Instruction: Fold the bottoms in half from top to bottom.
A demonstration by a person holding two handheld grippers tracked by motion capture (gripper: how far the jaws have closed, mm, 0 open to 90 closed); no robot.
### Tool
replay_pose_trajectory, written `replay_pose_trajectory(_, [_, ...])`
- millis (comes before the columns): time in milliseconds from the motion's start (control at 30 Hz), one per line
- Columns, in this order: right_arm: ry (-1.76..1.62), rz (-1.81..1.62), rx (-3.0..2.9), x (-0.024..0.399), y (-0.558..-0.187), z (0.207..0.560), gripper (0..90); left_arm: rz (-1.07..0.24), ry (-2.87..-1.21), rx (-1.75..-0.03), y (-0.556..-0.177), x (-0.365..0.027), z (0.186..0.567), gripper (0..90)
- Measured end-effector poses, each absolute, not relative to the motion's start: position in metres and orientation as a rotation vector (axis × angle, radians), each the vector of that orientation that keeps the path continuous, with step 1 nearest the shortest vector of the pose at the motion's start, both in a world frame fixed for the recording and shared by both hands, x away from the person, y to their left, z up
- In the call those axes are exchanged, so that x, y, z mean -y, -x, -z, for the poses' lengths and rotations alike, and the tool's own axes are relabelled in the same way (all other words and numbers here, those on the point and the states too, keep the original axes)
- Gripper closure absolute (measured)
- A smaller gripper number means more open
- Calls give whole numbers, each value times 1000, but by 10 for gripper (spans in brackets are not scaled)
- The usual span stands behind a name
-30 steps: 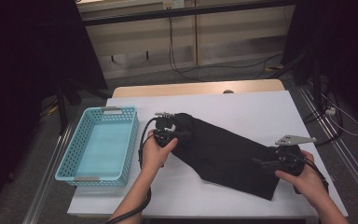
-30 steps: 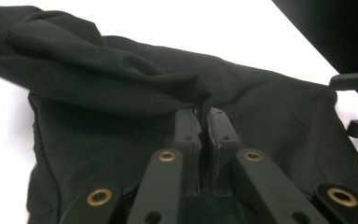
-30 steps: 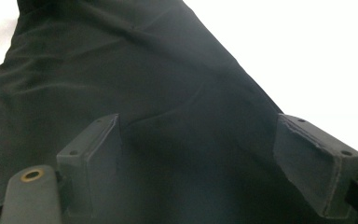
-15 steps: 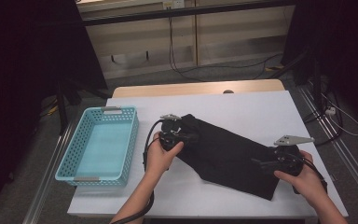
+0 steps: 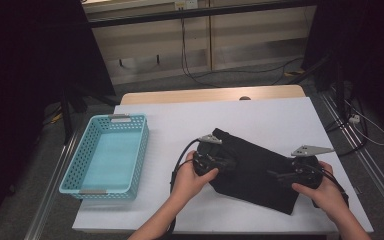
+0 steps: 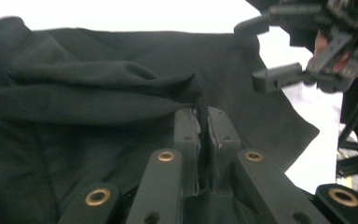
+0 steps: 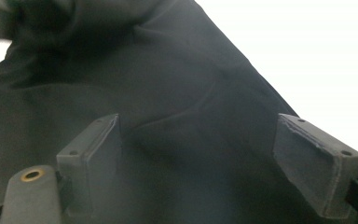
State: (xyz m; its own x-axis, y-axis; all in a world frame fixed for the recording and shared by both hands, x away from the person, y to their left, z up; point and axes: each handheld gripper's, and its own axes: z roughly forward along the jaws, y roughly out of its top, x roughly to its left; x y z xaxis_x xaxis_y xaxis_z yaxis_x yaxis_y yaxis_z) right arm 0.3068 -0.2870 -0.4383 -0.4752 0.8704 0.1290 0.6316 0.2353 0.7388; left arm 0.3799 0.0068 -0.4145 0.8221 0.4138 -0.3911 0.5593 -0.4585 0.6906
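A black cloth point(image 5: 255, 172) lies crumpled on the white table point(image 5: 280, 117), right of centre. My left gripper point(image 5: 229, 163) is at the cloth's left part, shut on a pinched fold of it; in the left gripper view the jaws point(image 6: 203, 112) meet with black cloth point(image 6: 98, 70) squeezed between them. My right gripper point(image 5: 276, 175) rests on the cloth's right end, pointing left. Its jaws point(image 7: 209, 149) stand wide apart over flat black cloth point(image 7: 168, 84), gripping nothing. The left gripper view also shows that right gripper point(image 6: 257, 52) open, at the upper right.
A light blue perforated basket point(image 5: 95, 192) sits at the table's left side with nothing in it. Bare white table surrounds the cloth at the back and front left. The table's front edge is close behind both hands. Cables lie on the floor beyond the table.
My left gripper has moved right, toward the right gripper, pulling the cloth's left end along so the cloth bunches shorter. The right gripper has stayed in place.
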Motion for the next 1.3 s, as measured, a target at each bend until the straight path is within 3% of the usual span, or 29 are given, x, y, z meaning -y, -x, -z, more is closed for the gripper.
replay_pose_trajectory(167, [-1389, -1087, -2209, 284, -308, 438, 161, 244, -2170, -662, -371, 9, 428, 801])
replay_pose_trajectory(367, [-1371, -1093, -2204, 280, -309, 436, 161, 212, -2101, -675, -377, -3, 417, 391])
replay_pose_trajectory(567, [-1321, -1084, -2212, 265, -314, 433, 161, 112, -2086, -700, -385, -24, 406, 230])
replay_pose_trajectory(800, [-1248, -1080, -2243, 240, -322, 432, 155, -38, -2088, -737, -395, -58, 396, 177])
replay_pose_trajectory(1000, [-1209, -1062, -2266, 223, -328, 433, 163, -84, -2089, -802, -400, -78, 400, 169])
replay_pose_trajectory(1300, [-1188, -1090, -2259, 195, -337, 431, 243, -130, -2117, -865, -405, -95, 411, 163])
